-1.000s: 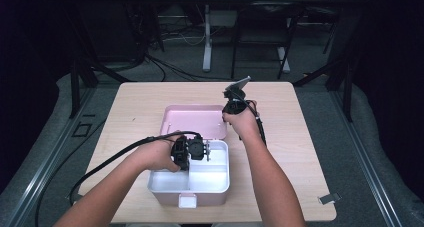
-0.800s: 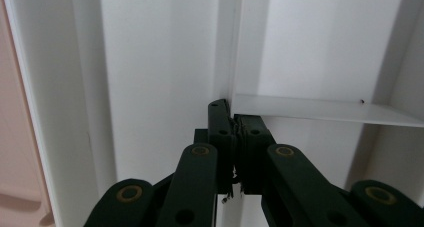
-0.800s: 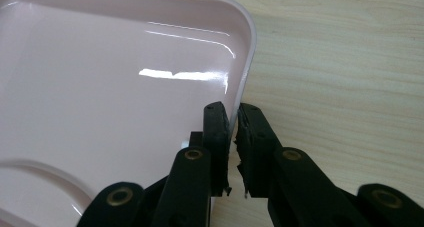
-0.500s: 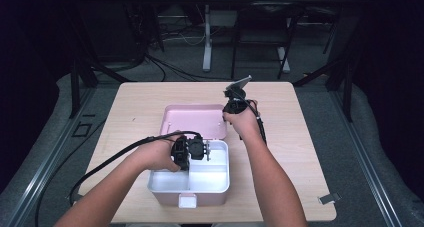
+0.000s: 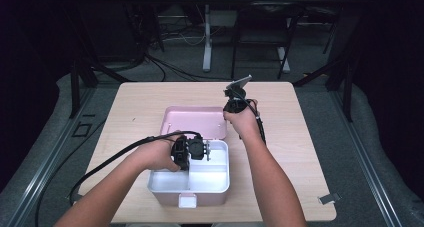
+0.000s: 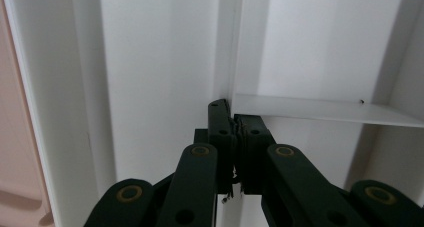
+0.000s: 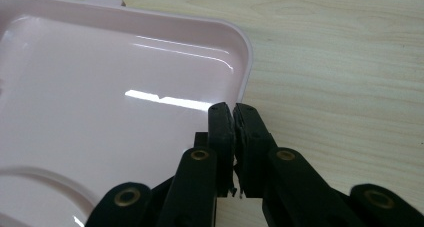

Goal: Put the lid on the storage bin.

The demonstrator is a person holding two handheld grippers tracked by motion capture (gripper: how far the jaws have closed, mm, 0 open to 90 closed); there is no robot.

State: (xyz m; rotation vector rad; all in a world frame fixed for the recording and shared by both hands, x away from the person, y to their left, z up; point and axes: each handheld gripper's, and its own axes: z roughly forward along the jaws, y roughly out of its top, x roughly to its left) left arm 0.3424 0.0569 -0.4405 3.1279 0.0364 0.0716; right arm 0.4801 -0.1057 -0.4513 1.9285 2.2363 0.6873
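Note:
A white box (image 5: 224, 183) with inner dividers stands open near the table's front, and its pink lid (image 5: 192, 122) lies flat behind it. My left gripper (image 5: 206, 151) reaches into the box. In the left gripper view the left gripper (image 6: 233, 109) is shut, with its tips at the spot where two divider walls (image 6: 310, 109) meet. I cannot tell whether a thin wall is pinched. My right gripper (image 5: 227, 109) hovers at the lid's right edge. Its jaws have just been closing, and in the right gripper view the right gripper (image 7: 233, 109) is shut over the lid's rim (image 7: 246, 72) with nothing visible between.
The box sits on a light wooden table (image 5: 300, 152). A cable (image 5: 110, 162) trails from the left gripper off the table's left side. Desk legs and cables (image 5: 207, 42) stand on the floor beyond the far edge. A small clip (image 5: 327, 198) lies on the floor at the right.

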